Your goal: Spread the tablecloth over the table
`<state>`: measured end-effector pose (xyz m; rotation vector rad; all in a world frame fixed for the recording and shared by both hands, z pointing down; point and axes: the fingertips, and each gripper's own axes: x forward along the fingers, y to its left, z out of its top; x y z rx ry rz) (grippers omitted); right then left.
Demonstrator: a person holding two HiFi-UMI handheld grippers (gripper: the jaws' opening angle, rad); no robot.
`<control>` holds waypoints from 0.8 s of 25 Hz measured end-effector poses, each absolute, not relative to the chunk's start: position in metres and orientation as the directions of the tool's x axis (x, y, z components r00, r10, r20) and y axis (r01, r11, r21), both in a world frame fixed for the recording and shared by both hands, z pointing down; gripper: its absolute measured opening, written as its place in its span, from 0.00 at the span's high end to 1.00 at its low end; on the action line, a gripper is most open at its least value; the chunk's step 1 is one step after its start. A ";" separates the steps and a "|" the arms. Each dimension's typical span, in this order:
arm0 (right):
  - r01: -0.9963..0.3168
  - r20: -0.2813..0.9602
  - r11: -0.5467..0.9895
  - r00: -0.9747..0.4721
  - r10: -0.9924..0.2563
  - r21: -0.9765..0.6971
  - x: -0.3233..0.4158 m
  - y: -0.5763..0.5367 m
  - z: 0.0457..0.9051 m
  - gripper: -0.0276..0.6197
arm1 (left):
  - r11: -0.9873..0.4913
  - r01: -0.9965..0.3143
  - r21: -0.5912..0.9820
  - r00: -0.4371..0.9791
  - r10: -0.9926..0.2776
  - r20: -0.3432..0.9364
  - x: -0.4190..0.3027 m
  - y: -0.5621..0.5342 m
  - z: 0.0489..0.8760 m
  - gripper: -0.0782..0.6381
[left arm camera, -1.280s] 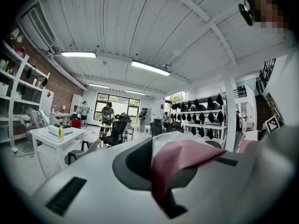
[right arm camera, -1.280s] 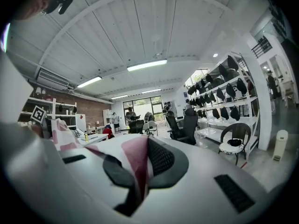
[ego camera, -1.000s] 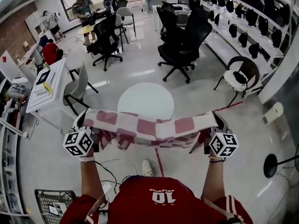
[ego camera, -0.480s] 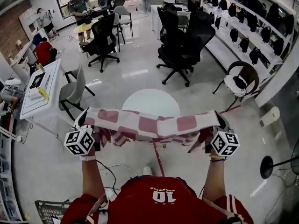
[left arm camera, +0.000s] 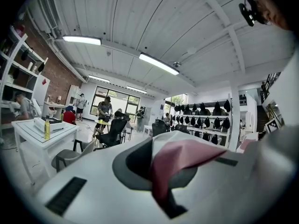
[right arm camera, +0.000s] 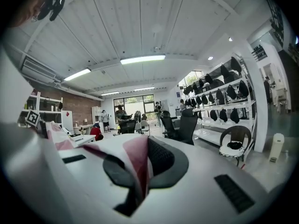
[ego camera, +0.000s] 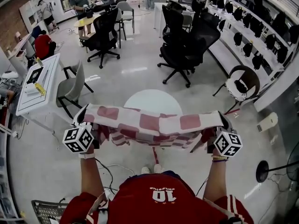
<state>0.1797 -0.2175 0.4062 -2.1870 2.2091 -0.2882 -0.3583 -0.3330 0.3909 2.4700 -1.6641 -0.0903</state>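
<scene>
While both arms point(ego camera: 91, 171) reach straight out, one red-and-white tablecloth point(ego camera: 154, 125) hangs stretched between two grippers. The left gripper point(ego camera: 81, 114) pinches its 9 o'clock end, the right gripper point(ego camera: 223, 120) its 3 o'clock end. One round white table point(ego camera: 152, 99) stands at 12 o'clock on the shiny floor point(ego camera: 135, 71), black chairs point(ego camera: 184, 45) beyond.

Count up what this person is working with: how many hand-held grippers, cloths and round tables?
Grippers: 2, the left gripper and the right gripper
Checked tablecloth: 1
Round white table: 1
Total: 4
</scene>
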 end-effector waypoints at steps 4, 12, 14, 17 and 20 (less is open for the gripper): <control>-0.988 0.110 0.000 -0.016 -0.994 -0.152 0.190 -0.231 0.406 0.93 | -0.358 -0.920 0.161 0.368 -0.929 0.038 -0.355 -0.347 0.389 0.88; -0.985 0.096 0.056 -0.073 -0.993 -0.165 0.199 -0.297 0.414 0.93 | -0.351 -0.925 0.146 0.360 -0.932 0.040 -0.329 -0.382 0.391 0.88; -0.982 0.094 0.081 -0.098 -0.991 -0.170 0.197 -0.319 0.416 0.93 | -0.349 -0.927 0.140 0.358 -0.933 0.046 -0.322 -0.395 0.391 0.88; -0.979 0.093 0.108 -0.125 -0.988 -0.172 0.200 -0.352 0.413 0.93 | -0.342 -0.929 0.142 0.351 -0.935 0.048 -0.312 -0.422 0.388 0.88; -0.980 0.095 0.110 -0.127 -0.987 -0.168 0.212 -0.382 0.410 0.93 | -0.321 -0.939 0.123 0.329 -0.943 0.054 -0.301 -0.451 0.383 0.88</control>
